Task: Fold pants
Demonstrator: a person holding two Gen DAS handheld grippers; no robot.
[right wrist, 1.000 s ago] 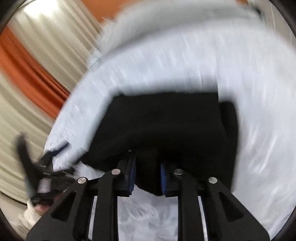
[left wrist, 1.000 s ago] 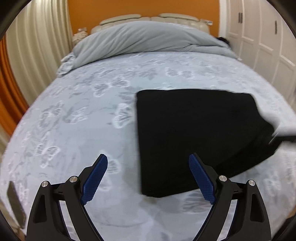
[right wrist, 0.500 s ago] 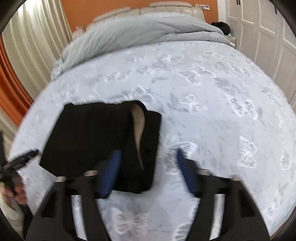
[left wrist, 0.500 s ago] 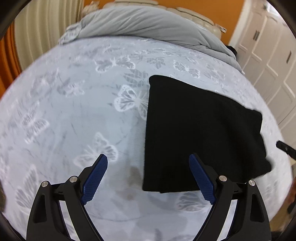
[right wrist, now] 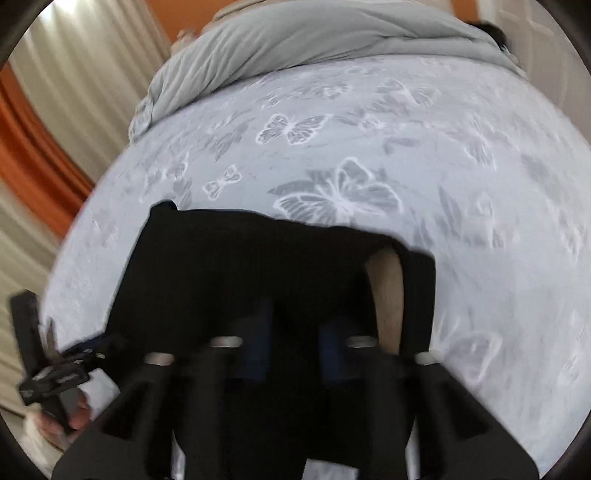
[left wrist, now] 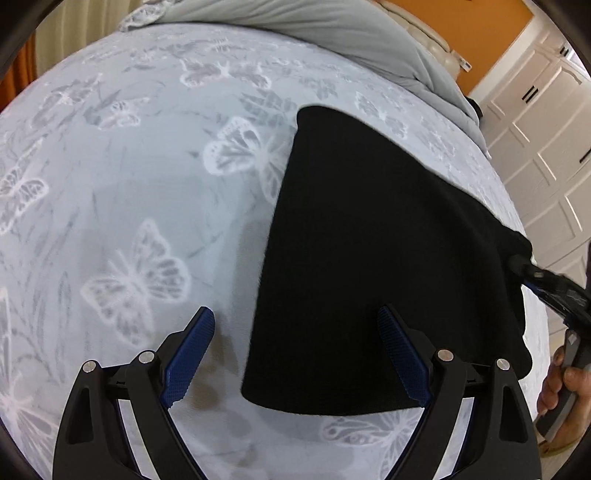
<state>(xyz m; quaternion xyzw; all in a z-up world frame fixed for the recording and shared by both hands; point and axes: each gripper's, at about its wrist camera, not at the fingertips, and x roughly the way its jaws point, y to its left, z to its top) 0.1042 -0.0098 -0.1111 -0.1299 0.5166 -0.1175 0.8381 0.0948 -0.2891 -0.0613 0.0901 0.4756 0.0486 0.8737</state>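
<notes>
Black pants [left wrist: 369,240], folded into a rough rectangle, lie flat on the butterfly-print bed sheet [left wrist: 129,166]. My left gripper [left wrist: 295,317] is open, and its fingers straddle the pants' near left edge without touching it. The right gripper [left wrist: 517,264] reaches in from the right, at the pants' right edge. In the blurred right wrist view the pants [right wrist: 240,266] fill the foreground, with a strip of beige lining [right wrist: 384,295] showing. The right gripper [right wrist: 295,328] is closing, its blue pads nearly together with black fabric between them.
A grey duvet [left wrist: 332,29] is heaped at the head of the bed. White wardrobe doors [left wrist: 546,129] stand to the right, cream and orange curtains [right wrist: 55,110] to the left. A hand [left wrist: 565,384] holds the right gripper's handle.
The right gripper let go of the pants, opened wide, then came back down and closed on their edge. The left gripper sank and rolled, nearer the pants' near left corner.
</notes>
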